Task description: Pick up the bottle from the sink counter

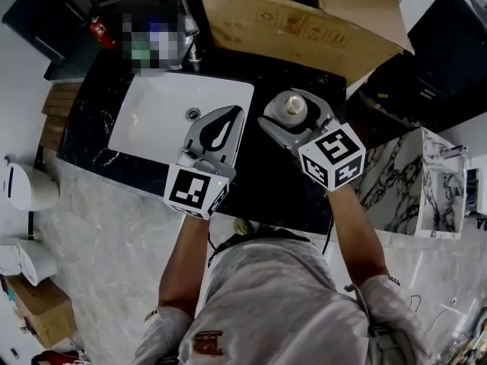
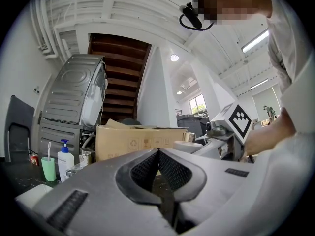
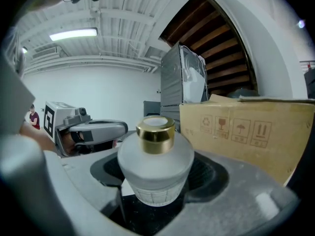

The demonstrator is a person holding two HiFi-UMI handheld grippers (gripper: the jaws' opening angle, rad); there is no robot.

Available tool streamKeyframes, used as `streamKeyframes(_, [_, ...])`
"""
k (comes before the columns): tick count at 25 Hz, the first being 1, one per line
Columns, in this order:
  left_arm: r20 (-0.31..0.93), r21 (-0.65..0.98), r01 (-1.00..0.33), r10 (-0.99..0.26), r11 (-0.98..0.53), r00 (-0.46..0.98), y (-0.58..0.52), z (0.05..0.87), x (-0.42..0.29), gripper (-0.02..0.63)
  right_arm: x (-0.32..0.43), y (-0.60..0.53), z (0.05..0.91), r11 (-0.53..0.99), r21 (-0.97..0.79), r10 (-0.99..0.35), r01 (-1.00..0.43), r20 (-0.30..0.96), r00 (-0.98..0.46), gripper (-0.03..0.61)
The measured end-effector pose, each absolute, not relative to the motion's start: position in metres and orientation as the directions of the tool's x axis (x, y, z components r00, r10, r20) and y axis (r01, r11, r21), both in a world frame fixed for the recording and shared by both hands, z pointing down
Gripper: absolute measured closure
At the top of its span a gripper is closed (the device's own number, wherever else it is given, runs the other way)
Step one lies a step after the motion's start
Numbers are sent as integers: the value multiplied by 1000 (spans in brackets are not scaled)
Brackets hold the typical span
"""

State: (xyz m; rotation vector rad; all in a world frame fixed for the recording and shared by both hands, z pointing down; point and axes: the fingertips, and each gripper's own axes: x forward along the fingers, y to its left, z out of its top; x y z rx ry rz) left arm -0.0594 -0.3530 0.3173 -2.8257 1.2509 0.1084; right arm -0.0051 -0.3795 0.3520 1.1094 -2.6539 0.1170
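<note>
Closest to the lens in the right gripper view were the grey jaws of your right gripper (image 3: 158,181), clenched on the frosted glass bottle (image 3: 156,163). One padded hollow pressed each side of its round body. The bottle stood upright, and its gold collar (image 3: 155,130) rose above the jaws. Dark marbled stone showed just under its base, but you could not tell from any view whether the base touched it.

From the head view, you had that bottle over the black marble counter (image 1: 266,181), just right of the white basin (image 1: 152,116). The cardboard box (image 1: 297,21) sat behind it on the far side.

Your left gripper (image 2: 158,154) was clenched on nothing, its two ribbed tips meeting in a point. It hung beside the right one, over the basin's right edge. Each gripper's marker cube (image 1: 196,192) faced up toward you.

Beyond the left jaws, a white pump bottle (image 2: 65,163) and a green cup (image 2: 48,169) holding a toothbrush stood together at the counter's far left. The faucet (image 1: 190,48) rose behind the basin.
</note>
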Motion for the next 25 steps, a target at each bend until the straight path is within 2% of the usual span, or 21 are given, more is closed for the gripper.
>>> streamKeyframes(25, [-103,-29,-757,-751,-653,652,-331,302,-59,614,-8,-350,332,728,38,-673,-685,229,-703,244])
